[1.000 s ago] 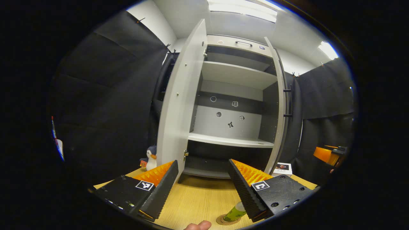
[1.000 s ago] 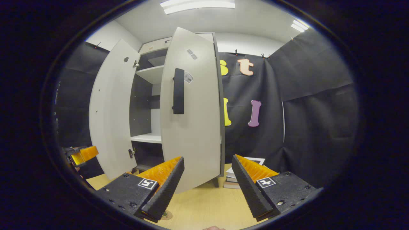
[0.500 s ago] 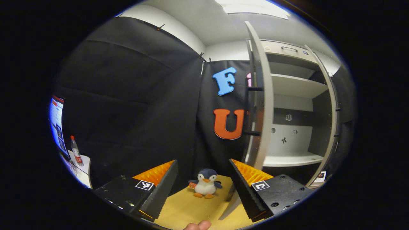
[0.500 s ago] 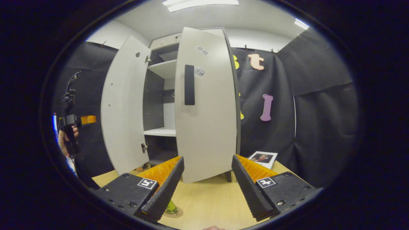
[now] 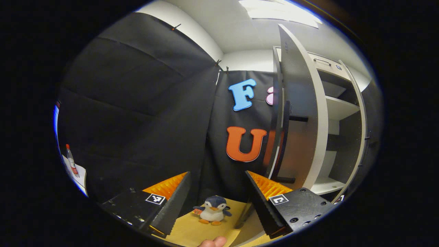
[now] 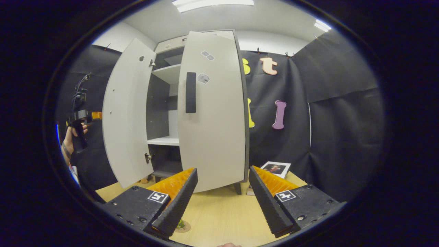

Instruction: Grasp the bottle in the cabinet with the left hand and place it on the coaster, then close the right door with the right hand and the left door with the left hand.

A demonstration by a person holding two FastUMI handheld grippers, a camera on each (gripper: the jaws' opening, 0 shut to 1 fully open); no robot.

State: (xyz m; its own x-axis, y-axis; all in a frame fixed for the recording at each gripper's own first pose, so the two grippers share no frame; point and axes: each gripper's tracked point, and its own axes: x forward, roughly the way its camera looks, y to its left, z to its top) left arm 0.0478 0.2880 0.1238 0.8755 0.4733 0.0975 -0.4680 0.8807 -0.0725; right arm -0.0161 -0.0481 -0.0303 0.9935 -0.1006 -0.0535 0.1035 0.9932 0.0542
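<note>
Wood tabletop (image 6: 219,216) w/ penguin toy (image 5: 211,211), cabinet (image 6: 164,103) doors ajar — both grippers spread, empty

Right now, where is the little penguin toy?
In the left gripper view the penguin toy stands on the wooden table, low in the middle, left of the open cabinet door.

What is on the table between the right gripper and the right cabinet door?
Nothing. In the right gripper view, bare wooden table runs from the open right gripper to the right door, which stands mostly shut.
</note>
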